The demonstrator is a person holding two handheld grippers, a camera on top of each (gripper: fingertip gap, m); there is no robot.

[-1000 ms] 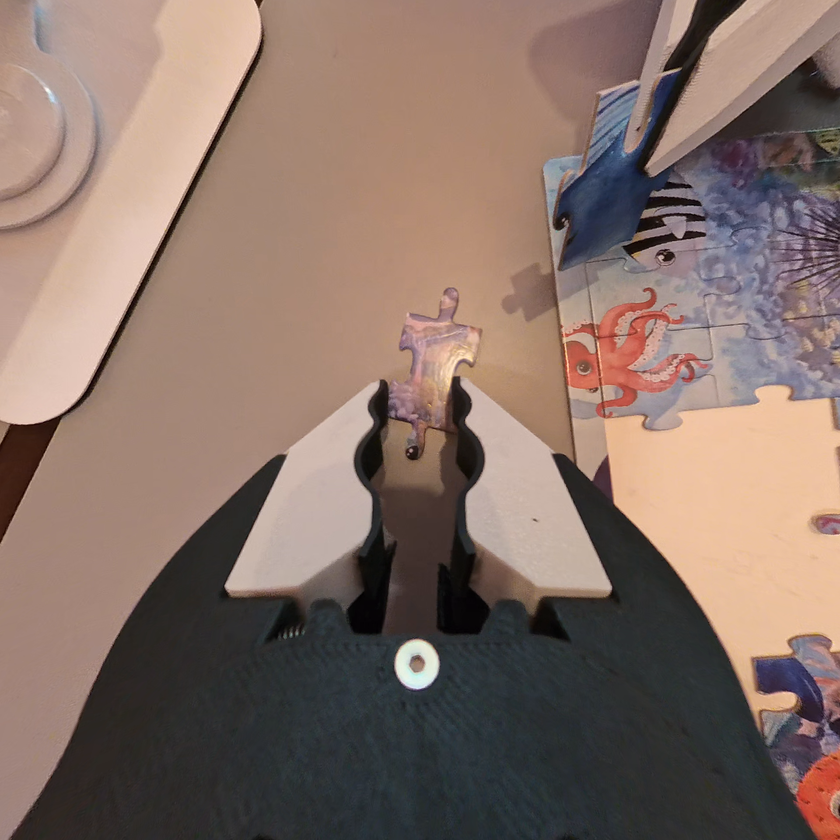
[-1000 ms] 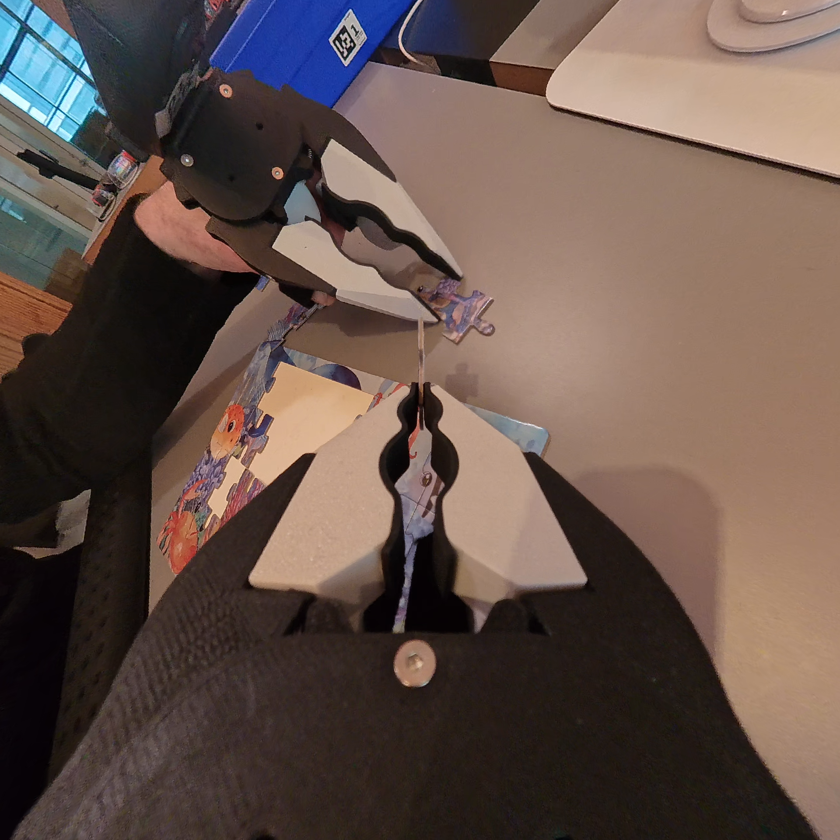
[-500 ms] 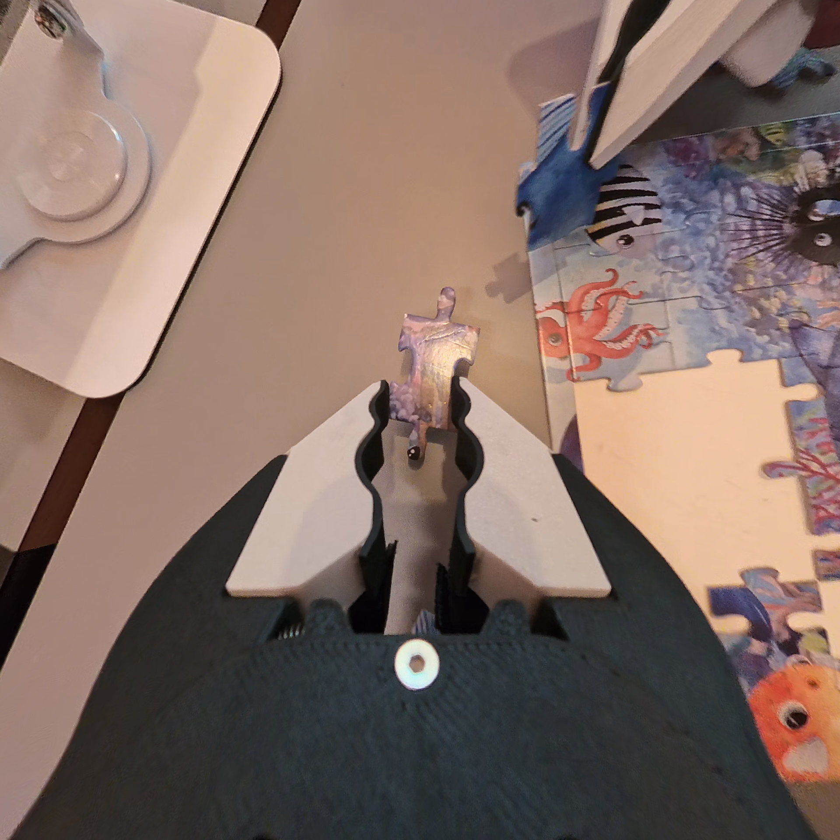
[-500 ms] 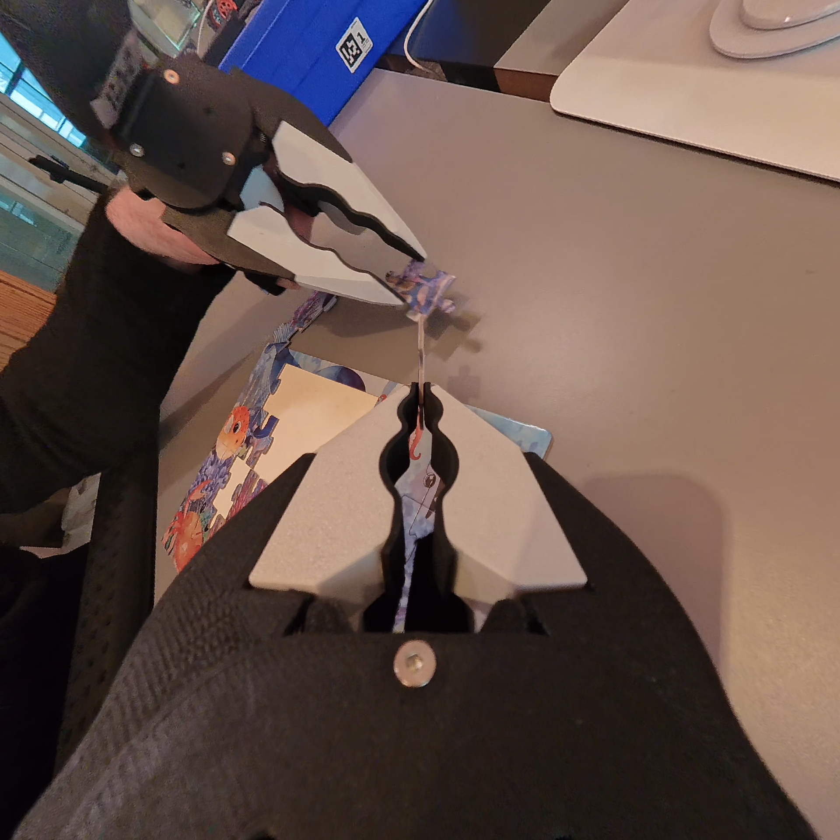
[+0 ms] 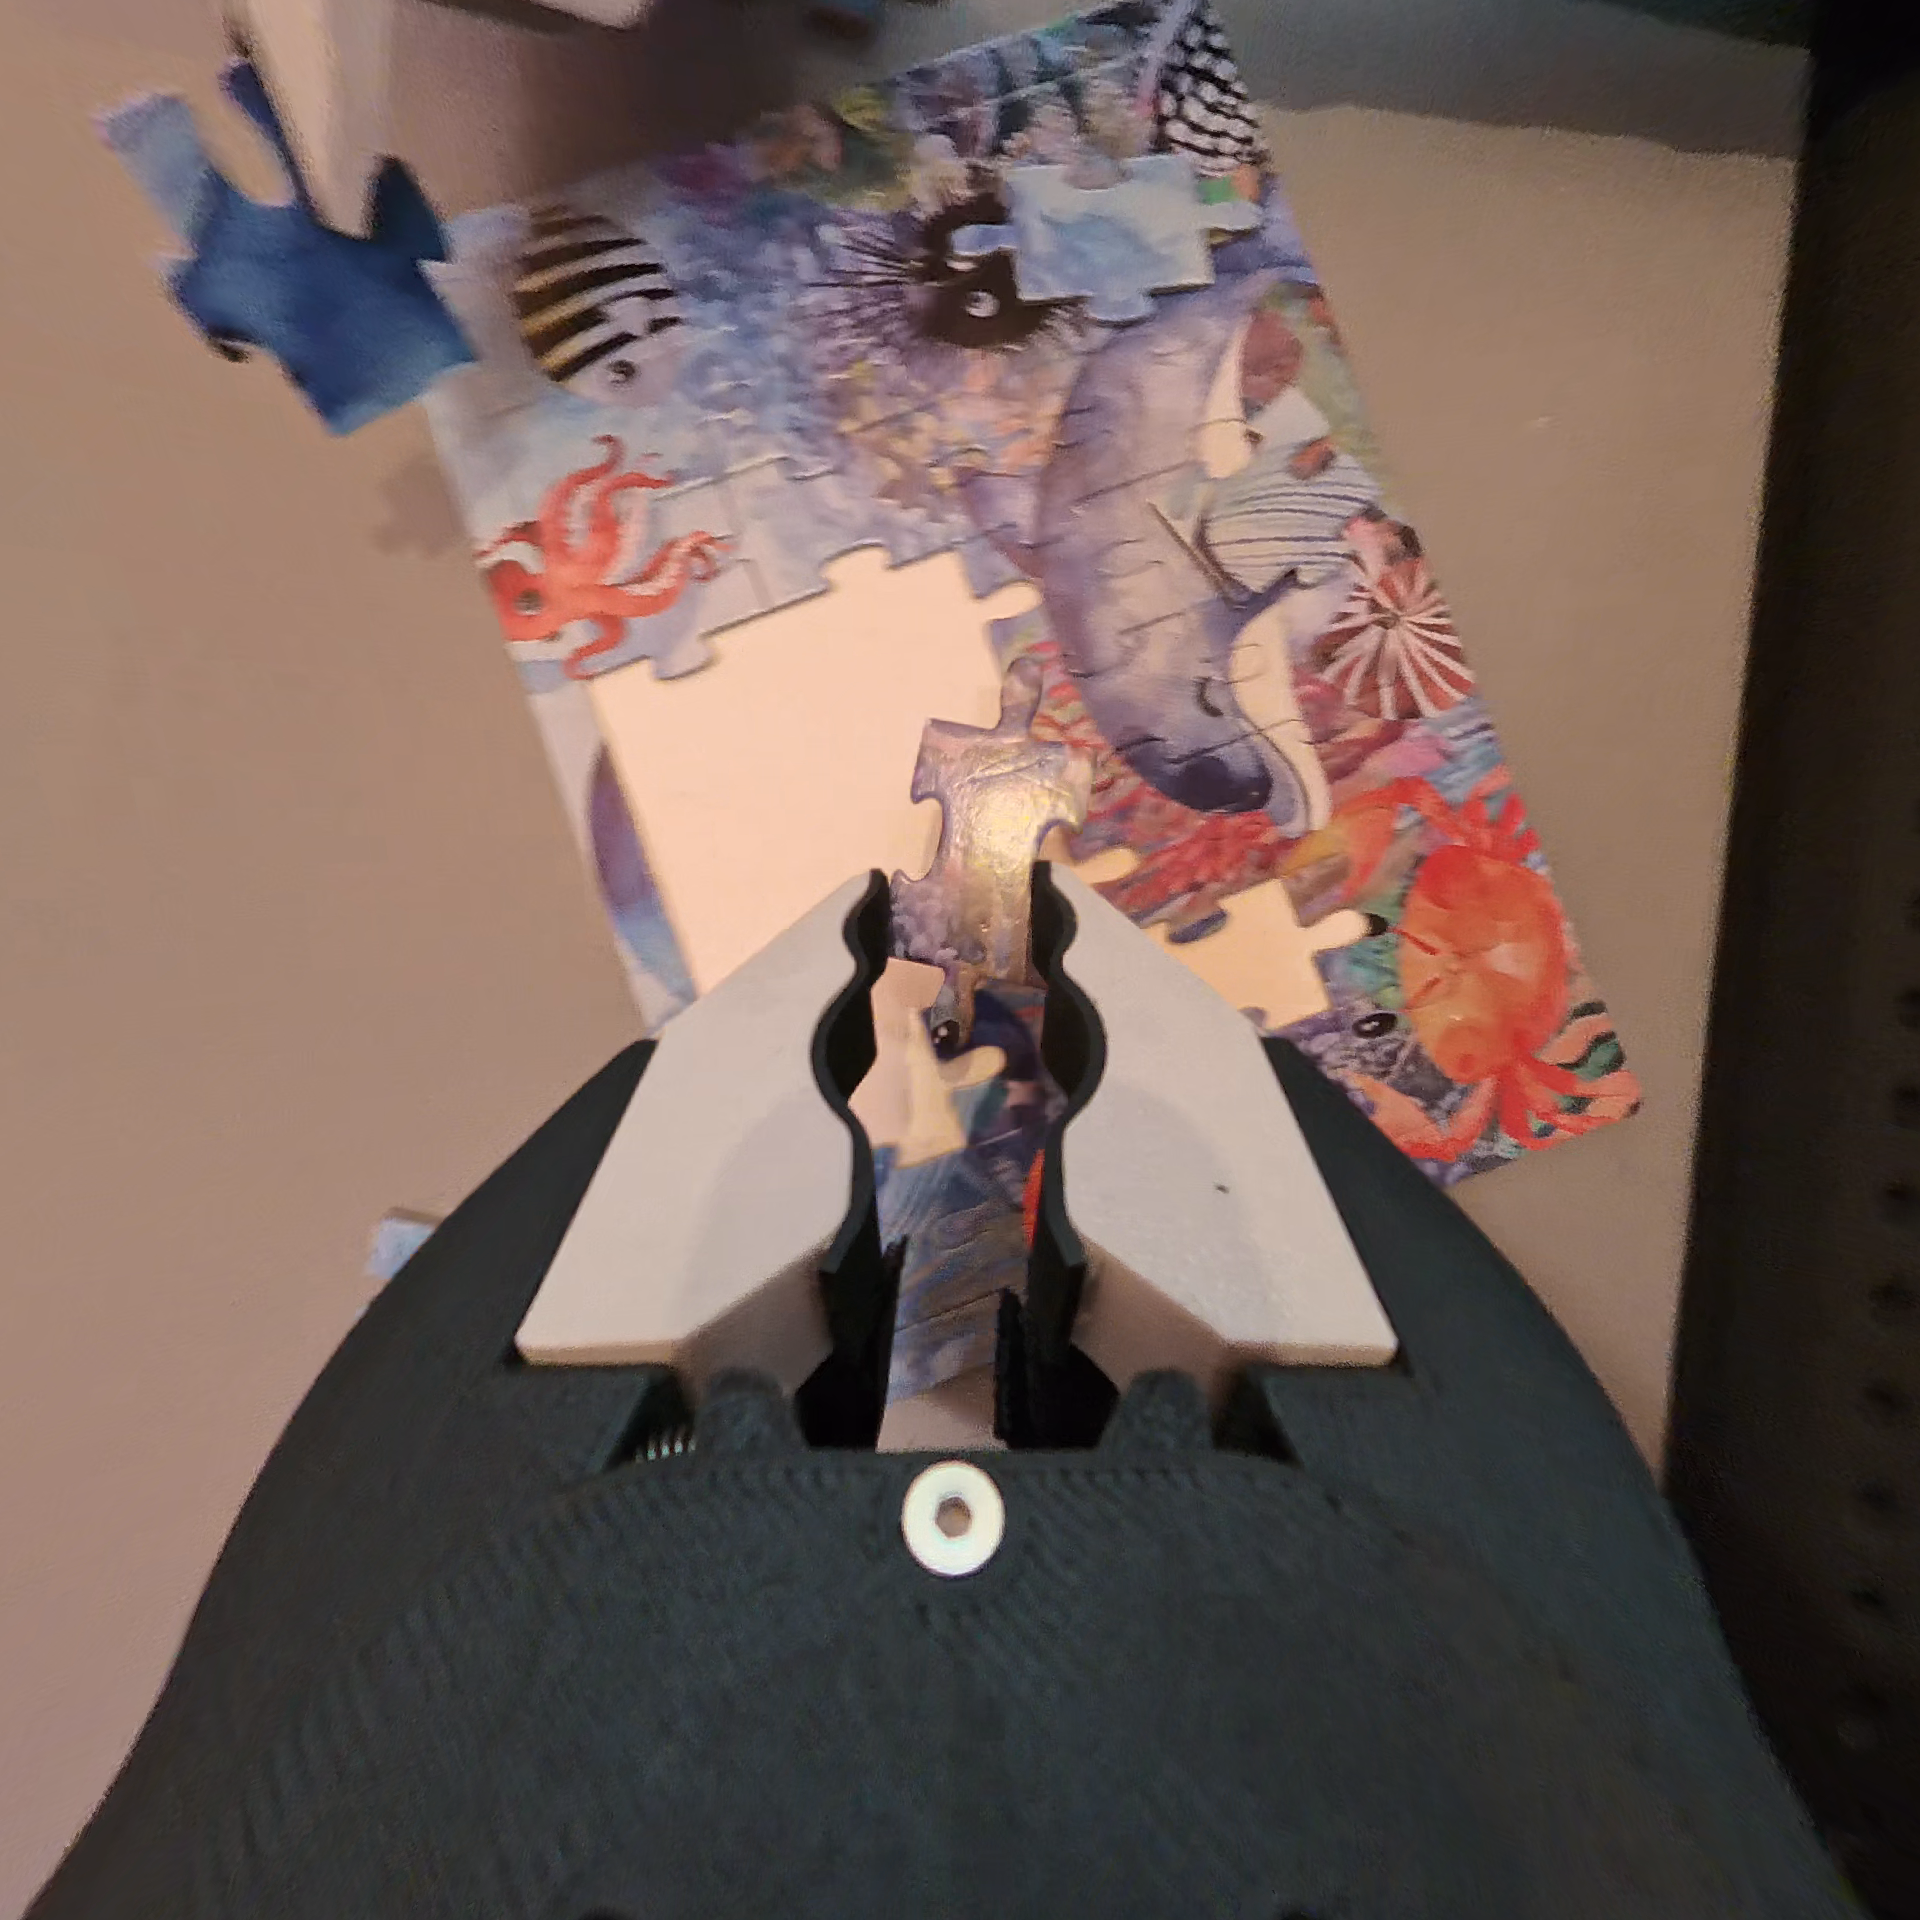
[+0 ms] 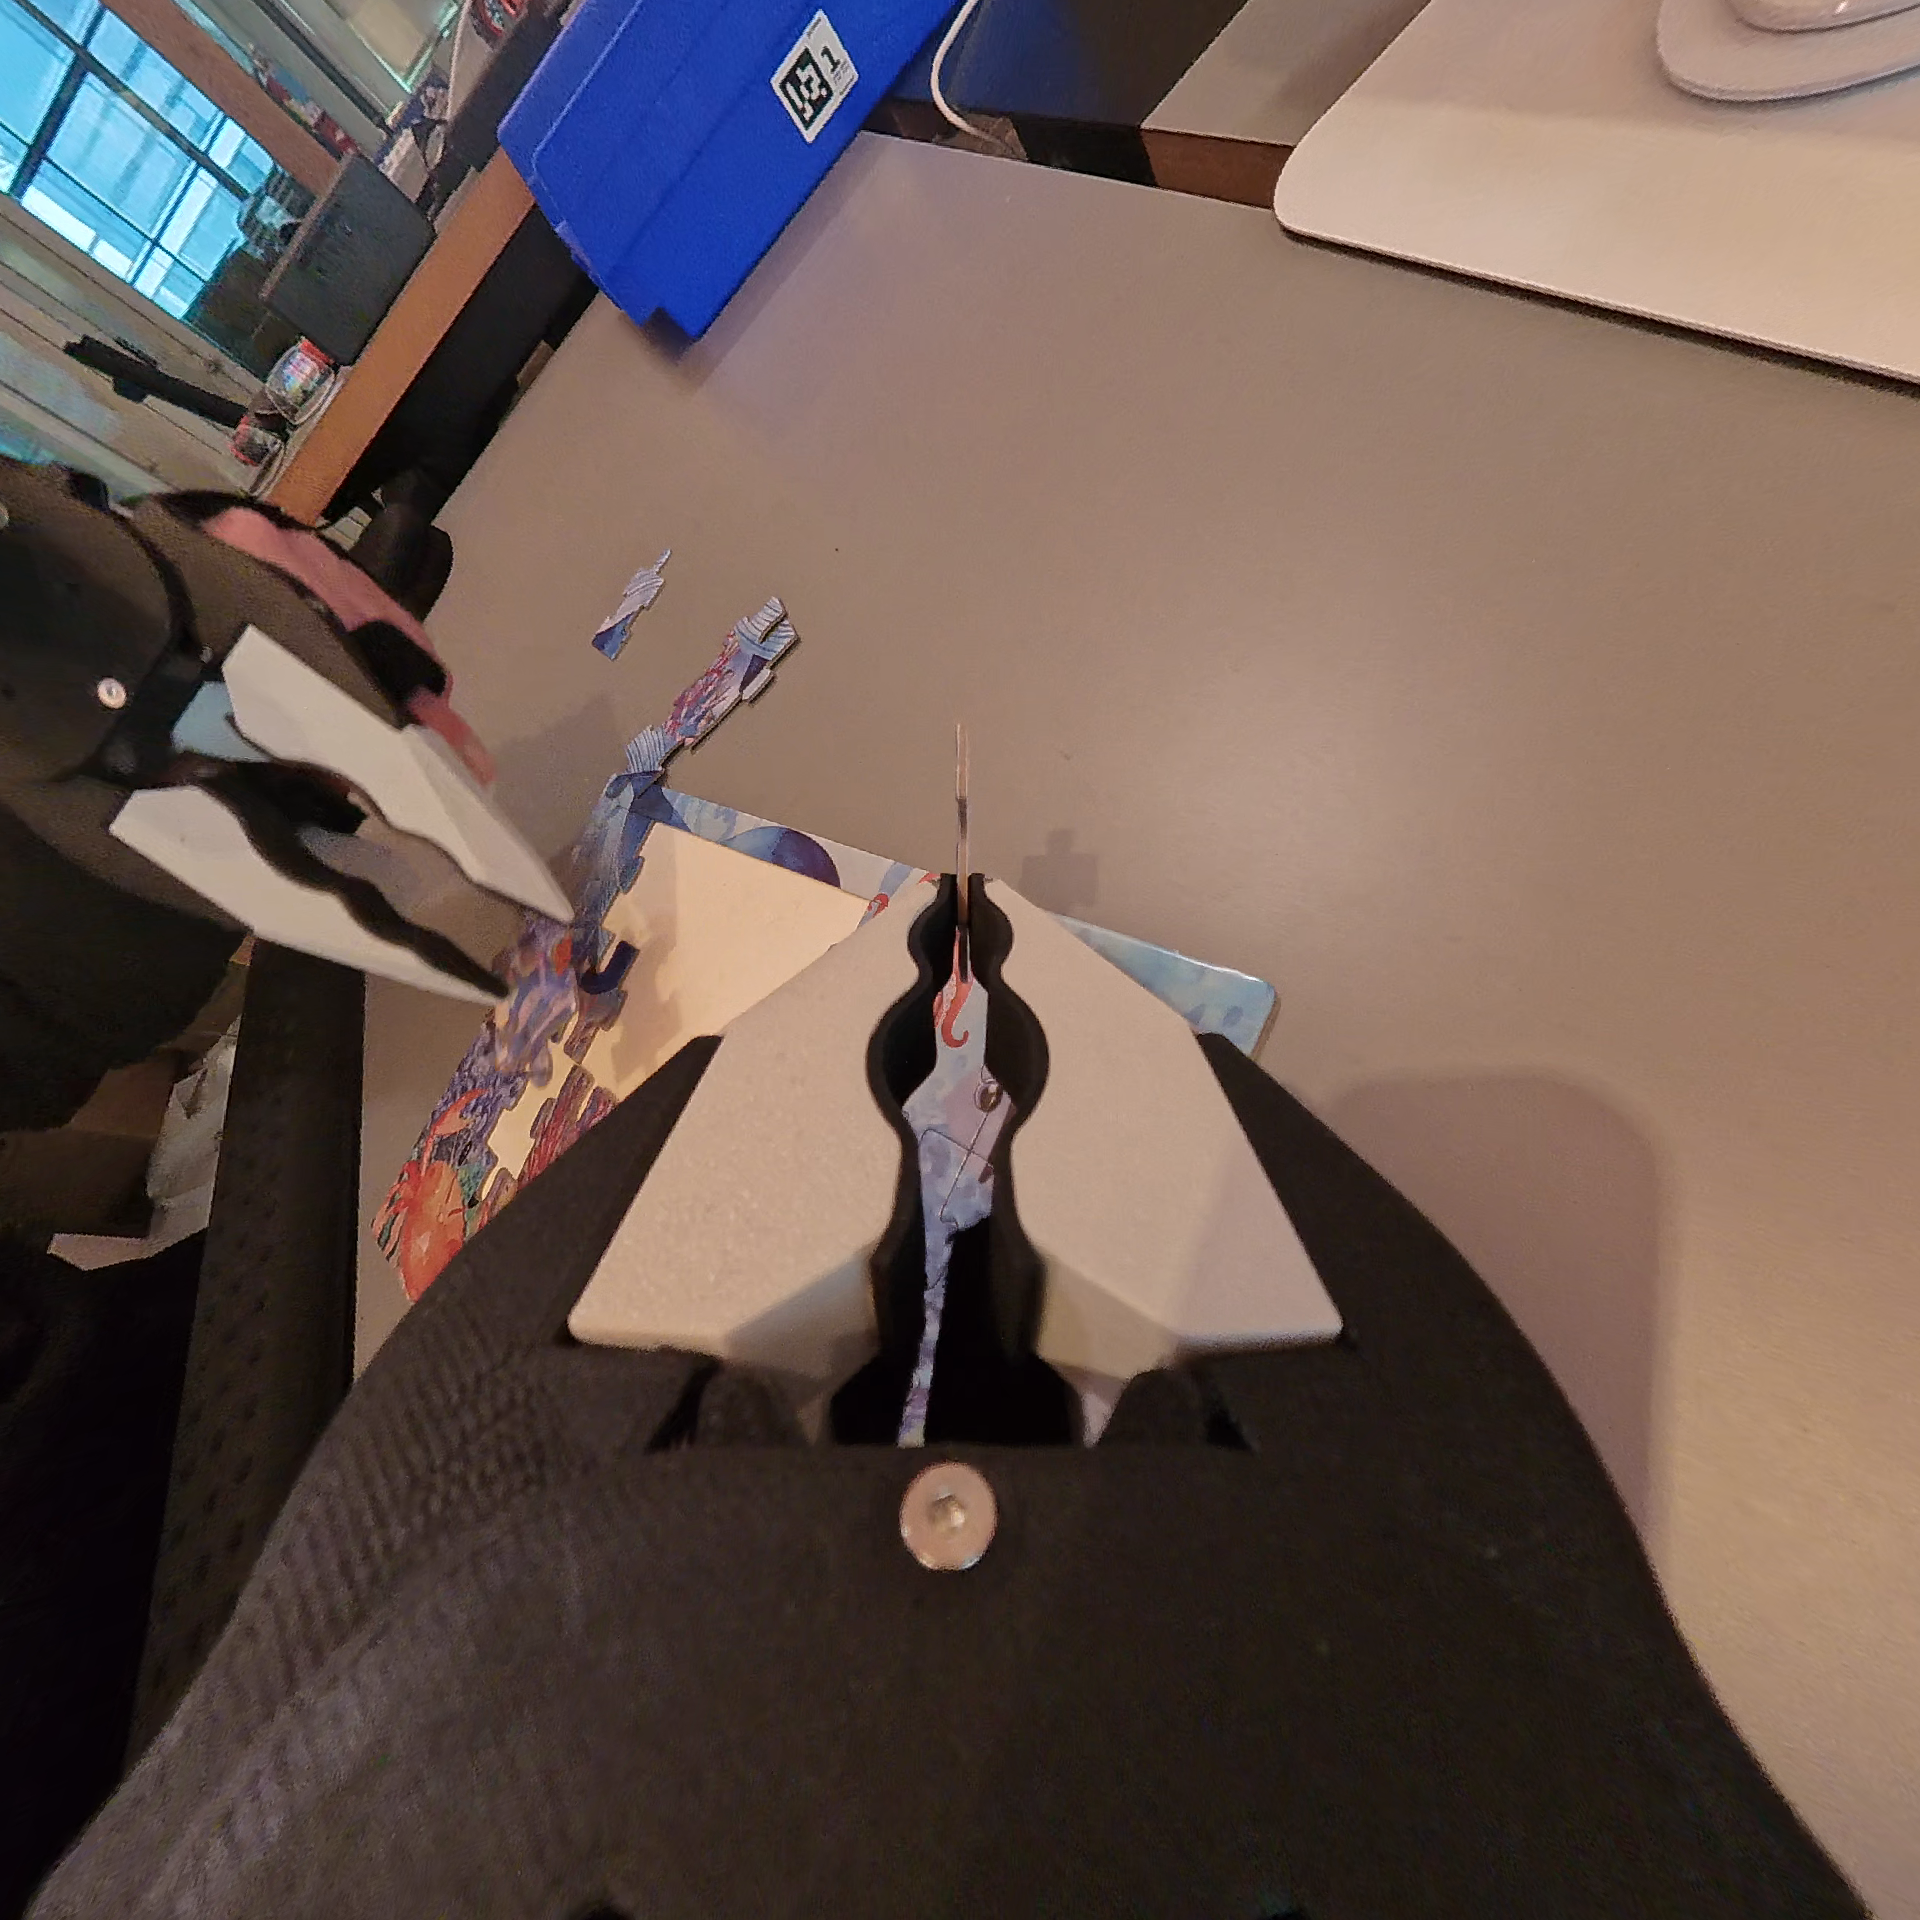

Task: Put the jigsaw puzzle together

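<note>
Overhead, the left tool [image 5: 961, 894] hangs above the partly built jigsaw puzzle [image 5: 1039, 499], its two pale fingers [image 5: 769, 997] closed on a purple piece [image 5: 987, 831] that juts forward from the tips over the bare cream gap in the puzzle's middle. The puzzle lies flat on the grey desk [image 6: 1299, 582], close to its dark near edge, with an orange octopus, a striped fish and a red crab already assembled around the gap. One pale blue piece [image 5: 1107, 244] lies loose on top of the assembled picture.

The right tool [image 6: 961, 894] is pinched tight on a blue piece [image 5: 301, 312], held edge-on so that its own camera sees only a thin sliver rising from the fingertips; from the left wrist view this piece hangs off the puzzle's corner, blurred. Two more loose pieces [image 6: 634, 603] lie on the desk beyond the puzzle. A blue bin [image 6: 707, 135] stands at the desk's far edge, and a white mat [image 6: 1558, 208] covers the far corner.
</note>
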